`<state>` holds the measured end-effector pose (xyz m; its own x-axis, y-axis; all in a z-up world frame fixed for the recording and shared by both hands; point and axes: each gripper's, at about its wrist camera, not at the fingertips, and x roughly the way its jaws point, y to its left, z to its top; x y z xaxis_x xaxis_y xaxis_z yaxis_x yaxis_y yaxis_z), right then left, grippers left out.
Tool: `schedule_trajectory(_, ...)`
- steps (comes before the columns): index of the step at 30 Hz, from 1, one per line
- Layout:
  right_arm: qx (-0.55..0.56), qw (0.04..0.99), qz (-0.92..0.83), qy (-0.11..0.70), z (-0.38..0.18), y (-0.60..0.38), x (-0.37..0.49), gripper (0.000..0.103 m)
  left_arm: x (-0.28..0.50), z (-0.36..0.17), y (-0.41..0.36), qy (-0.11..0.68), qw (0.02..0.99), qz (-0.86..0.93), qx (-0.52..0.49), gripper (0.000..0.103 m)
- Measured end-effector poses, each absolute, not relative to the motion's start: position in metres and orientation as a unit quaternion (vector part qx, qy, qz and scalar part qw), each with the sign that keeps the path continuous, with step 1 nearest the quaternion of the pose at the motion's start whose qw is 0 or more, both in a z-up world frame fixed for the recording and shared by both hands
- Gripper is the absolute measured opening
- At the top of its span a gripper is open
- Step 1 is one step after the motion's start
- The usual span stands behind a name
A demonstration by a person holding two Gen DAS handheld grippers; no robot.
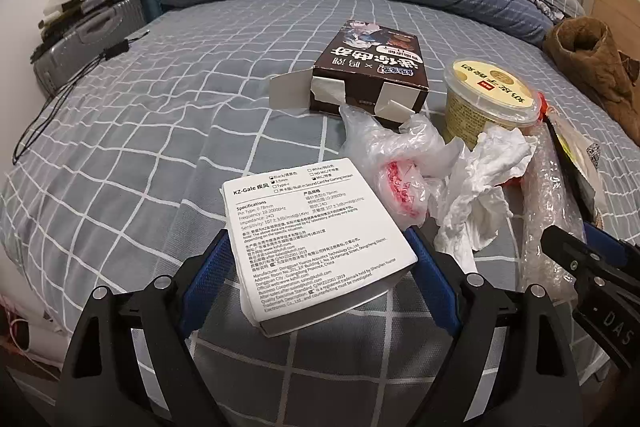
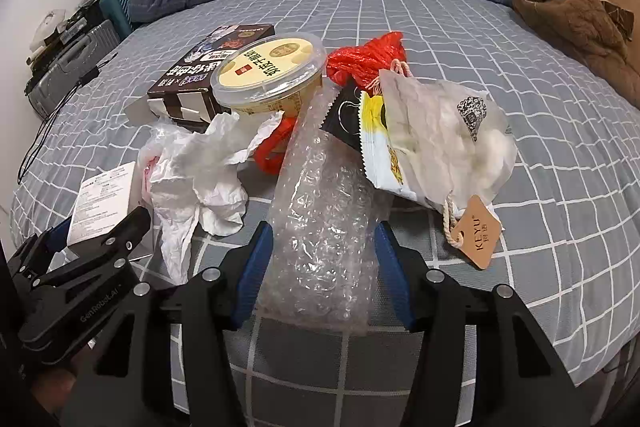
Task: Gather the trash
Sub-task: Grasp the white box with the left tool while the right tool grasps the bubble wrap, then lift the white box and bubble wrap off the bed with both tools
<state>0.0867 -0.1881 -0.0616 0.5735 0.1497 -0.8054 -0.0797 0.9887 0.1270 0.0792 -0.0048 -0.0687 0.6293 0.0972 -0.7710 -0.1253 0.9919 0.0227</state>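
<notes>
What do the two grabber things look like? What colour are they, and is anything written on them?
Both look alike. The left gripper and the right gripper have black angular frames with round silver bolts, and jaws lined with blue pads. Seen from the side, the left gripper carries white "GenRobot.AI" lettering; the right one shows white letters, partly cut off. No cables or sleeves show.

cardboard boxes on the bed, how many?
2. White printed cardboard box between the left gripper fingers; dark brown open-flapped cardboard box behind it, beside the yellow-lidded tub. More may be buried.
</notes>
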Motion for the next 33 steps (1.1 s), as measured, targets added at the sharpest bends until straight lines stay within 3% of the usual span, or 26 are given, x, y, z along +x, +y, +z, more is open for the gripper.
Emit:
schedule_trajectory(5,0.039,0.886,0.066,0.457,-0.059,-0.188,0.086,0.031,0.078,-0.066,0.000,0.427,0.902,0.056,-0.031,0.082)
schedule_trajectory(8,0.036,0.887,0.067,0.455,-0.055,-0.188,0.085,0.027,0.076,-0.061,0.002,0.426,0.903,0.051,-0.029,0.081)
schedule_trajectory(19,0.036,0.888,0.075,0.453,-0.040,-0.190,0.073,0.024,0.068,-0.045,0.011,0.418,0.907,0.042,-0.025,0.078)
schedule_trajectory(33,0.035,0.886,0.086,0.454,-0.037,-0.188,0.067,0.022,0.069,-0.063,0.016,0.431,0.901,0.052,-0.019,0.077)
